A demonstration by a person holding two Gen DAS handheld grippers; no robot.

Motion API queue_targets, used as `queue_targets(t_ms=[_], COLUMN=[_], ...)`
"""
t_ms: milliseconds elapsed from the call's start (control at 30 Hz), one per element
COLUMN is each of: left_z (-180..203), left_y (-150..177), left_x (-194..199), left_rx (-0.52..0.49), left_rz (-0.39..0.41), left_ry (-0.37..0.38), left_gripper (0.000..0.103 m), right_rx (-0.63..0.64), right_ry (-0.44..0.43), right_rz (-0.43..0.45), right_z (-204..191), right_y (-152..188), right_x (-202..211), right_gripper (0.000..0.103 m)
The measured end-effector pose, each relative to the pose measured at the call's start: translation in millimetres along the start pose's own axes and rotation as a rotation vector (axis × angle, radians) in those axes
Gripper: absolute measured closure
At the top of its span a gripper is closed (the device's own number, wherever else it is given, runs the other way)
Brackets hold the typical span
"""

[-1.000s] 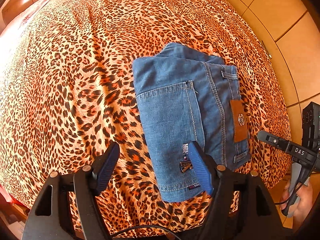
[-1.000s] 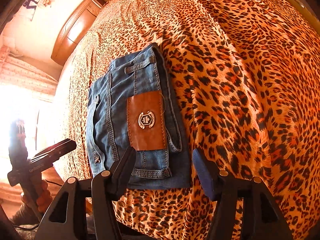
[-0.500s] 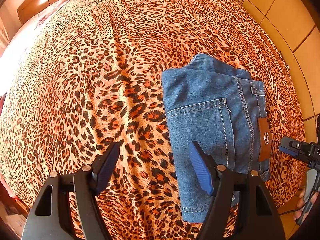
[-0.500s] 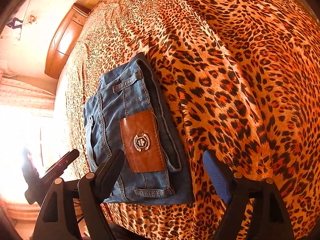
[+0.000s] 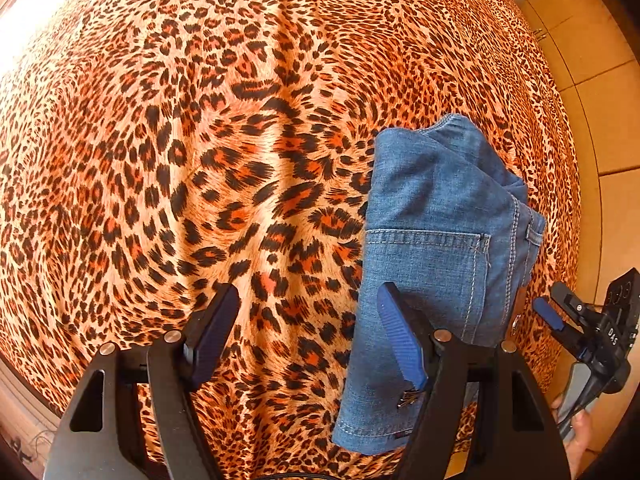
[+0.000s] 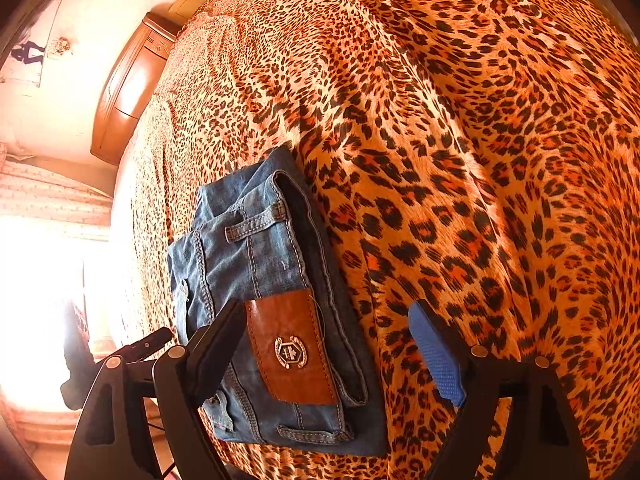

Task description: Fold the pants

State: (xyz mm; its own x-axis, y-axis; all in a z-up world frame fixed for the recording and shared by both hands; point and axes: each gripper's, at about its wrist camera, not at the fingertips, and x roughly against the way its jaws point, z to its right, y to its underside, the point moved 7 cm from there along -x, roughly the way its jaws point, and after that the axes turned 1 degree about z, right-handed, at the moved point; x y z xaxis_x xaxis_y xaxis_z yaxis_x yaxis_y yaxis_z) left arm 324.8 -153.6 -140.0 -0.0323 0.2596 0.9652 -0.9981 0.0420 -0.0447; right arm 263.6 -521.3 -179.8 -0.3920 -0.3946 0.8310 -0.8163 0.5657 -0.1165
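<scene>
My left gripper [image 5: 308, 340] and right gripper [image 6: 332, 354] both gape wide, holding nothing. The folded pants [image 5: 436, 264] lie past my left gripper's right finger and between my right jaws toward the left one, leather patch [image 6: 290, 354] nearest. I judge the fold done; best to lift straight off without snagging denim. Beyond, the leopard bedspread [image 5: 200, 140] offers open room; the bed edge sits close below.

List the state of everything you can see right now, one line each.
jeans: folded into a compact stack, lying flat on the bed, not held.
leather patch: facing up on the waistband.
bedspread: spread over the bed, lightly wrinkled.
left gripper: open, holding nothing.
right gripper: open, holding nothing.
</scene>
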Motion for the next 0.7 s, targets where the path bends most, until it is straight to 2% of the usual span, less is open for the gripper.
queue_targets(t_ms=[67, 233, 400, 467, 500, 533, 567, 633, 667, 700], left_z=[4.0, 24.8, 51.5, 54.6, 55.2, 57.3, 60.7, 67.6, 70.0, 71.3], left_y=[-3.4, -16.4, -30.9, -34.9, -36.7, -36.9, -37.0, -38.4, -39.4, -41.1], left_x=[-3.4, -10.3, -29.2, -42.7, -45.6, -43.0, -37.1, -23.8, -23.4, -29.0], left_rx=[0.03, 0.011, 0.031, 0.051, 0.063, 0.076, 0.082, 0.06, 0.036, 0.011], left_rz=[-0.033, -0.057, -0.111, -0.145, -0.153, -0.16, -0.157, -0.127, -0.11, -0.105], left_ry=[0.064, 0.104, 0.228, 0.226, 0.229, 0.239, 0.27, 0.314, 0.302, 0.271], left_gripper=[0.032, 0.032, 0.032, 0.032, 0.032, 0.032, 0.032, 0.032, 0.032, 0.032], right_rx=[-0.003, -0.008, -0.008, 0.009, 0.038, 0.086, 0.129, 0.199, 0.224, 0.238], right_ry=[-0.01, -0.05, -0.101, -0.1, -0.093, -0.065, -0.014, -0.008, -0.004, 0.016], right_rz=[-0.011, -0.019, 0.023, 0.02, 0.018, 0.007, -0.015, -0.003, 0.014, 0.026], right_z=[-2.6, -15.9, -34.8, -39.6, -44.2, -50.8, -56.2, -72.8, -78.8, -80.3], right_y=[-11.2, -35.7, -62.2, -75.4, -77.9, -78.9, -79.5, -83.9, -85.9, -88.5], right_x=[-10.3, -31.1, -41.5, -50.1, -54.3, -59.3, -63.5, -56.9, -51.6, -50.3], right_gripper=[0.019, 0.019, 0.019, 0.019, 0.027, 0.041, 0.071, 0.079, 0.088, 0.088])
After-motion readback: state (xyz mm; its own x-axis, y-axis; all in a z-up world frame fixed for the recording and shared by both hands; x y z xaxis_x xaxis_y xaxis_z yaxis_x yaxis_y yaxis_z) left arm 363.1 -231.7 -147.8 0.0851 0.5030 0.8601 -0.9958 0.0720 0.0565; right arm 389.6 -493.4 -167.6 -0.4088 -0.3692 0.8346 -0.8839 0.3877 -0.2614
